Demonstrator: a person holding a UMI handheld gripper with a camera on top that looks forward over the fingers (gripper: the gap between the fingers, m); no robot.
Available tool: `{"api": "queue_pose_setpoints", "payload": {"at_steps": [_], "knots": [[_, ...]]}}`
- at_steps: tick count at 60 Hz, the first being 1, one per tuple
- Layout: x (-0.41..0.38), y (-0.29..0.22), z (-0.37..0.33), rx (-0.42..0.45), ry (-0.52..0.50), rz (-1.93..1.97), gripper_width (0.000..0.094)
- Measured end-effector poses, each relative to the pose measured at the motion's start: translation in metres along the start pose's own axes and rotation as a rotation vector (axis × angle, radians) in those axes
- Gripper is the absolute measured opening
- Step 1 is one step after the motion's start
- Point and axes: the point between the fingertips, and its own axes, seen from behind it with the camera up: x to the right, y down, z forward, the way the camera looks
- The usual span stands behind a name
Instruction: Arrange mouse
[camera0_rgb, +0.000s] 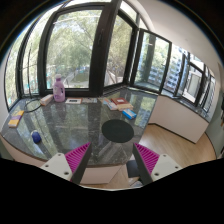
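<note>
**Mouse not yet picked up; gripper far from the desk**

Mouse (37, 136): the small blue object near the near-left edge of the glass table (85, 120) is probably it, though it is too small to be sure. It rests on the glass by itself, well apart from the round black mouse pad (117, 131), which lies further right on the same surface, just beyond the fingers.

The gripper (112, 158) hangs back from the table, above its near edge, with nothing between its fingers. The jaws stand wide apart; the two magenta pads (77, 155) show at either side with open space between them, through which the table edge and floor are seen.

Elsewhere on the table stand a pink bottle (59, 90) near the window side, a yellow item (16, 121) at the far left, and a flat reddish object (120, 102) toward the right rear corner. None of these is near the fingers.

As I judge it, the task is at its very start. No part of the arranging appears done: the blue object lies off the pad and untouched. What is left seems to be all of it: approaching the blue object to the left, closing on it, carrying it across and setting it on or beside the black pad, if that is the intended place.
</note>
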Motion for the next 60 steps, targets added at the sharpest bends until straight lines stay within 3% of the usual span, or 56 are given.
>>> {"api": "queue_pose_setpoints", "payload": {"at_steps": [19, 26, 34, 48, 60], "knots": [[-0.04, 0.066, 0.007, -0.1, 0.033, 0.011, 0.0849], [-0.101, 0.096, 0.008, -0.128, -0.025, 0.035, 0.0844], [-0.211, 0.115, 0.018, -0.145, -0.184, 0.048, 0.0854], [-0.374, 0.098, 0.08, -0.056, -0.33, -0.026, 0.0847], [-0.446, 0.088, 0.143, -0.056, -0.339, -0.095, 0.0852]]}}
